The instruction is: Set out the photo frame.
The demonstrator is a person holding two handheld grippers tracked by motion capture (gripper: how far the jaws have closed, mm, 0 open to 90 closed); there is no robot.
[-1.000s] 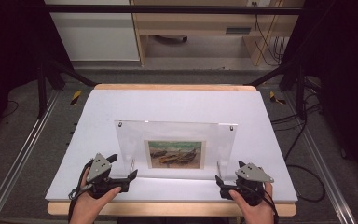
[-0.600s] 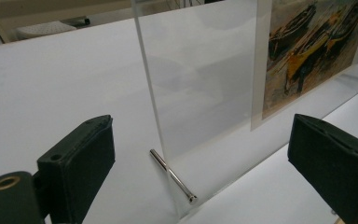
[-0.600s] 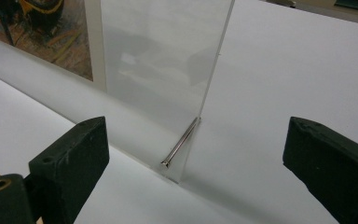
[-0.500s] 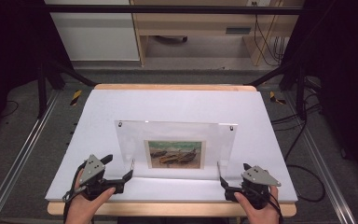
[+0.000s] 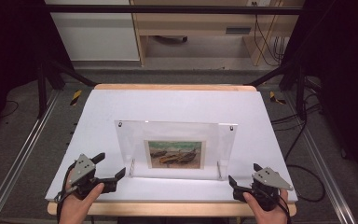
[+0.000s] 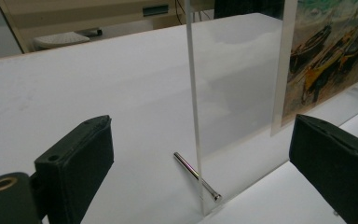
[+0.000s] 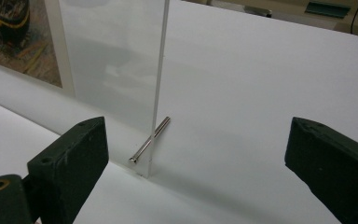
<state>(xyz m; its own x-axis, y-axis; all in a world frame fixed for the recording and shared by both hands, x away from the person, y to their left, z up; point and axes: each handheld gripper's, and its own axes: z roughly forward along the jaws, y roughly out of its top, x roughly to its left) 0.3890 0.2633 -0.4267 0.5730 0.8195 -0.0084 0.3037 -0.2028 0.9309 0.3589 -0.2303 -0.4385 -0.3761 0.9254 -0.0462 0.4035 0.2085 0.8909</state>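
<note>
A clear acrylic picture frame (image 5: 175, 140) stands upright on the white table (image 5: 177, 105) and holds a painting of boats (image 5: 175, 154). A metal pin passes through each lower corner as a foot. My left gripper (image 5: 111, 165) is open near the frame's lower left corner. In the left gripper view its jaws stand wide on either side of the panel's edge (image 6: 193, 93) and pin (image 6: 196, 176). My right gripper (image 5: 244, 173) is open near the lower right corner. In the right gripper view the panel's edge (image 7: 161, 70) and its pin (image 7: 150, 139) sit closer to its left jaw.
The table's wooden front edge (image 5: 168, 208) runs just behind both hands. Metal rails (image 5: 18, 158) flank the table on both sides. Cables (image 5: 303, 126) trail on the floor at the right. A wooden shelf unit (image 5: 200, 28) stands beyond the table.
Both grippers have drawn slightly outward and back toward the table's front edge, away from the frame's corners. The frame has not moved.
</note>
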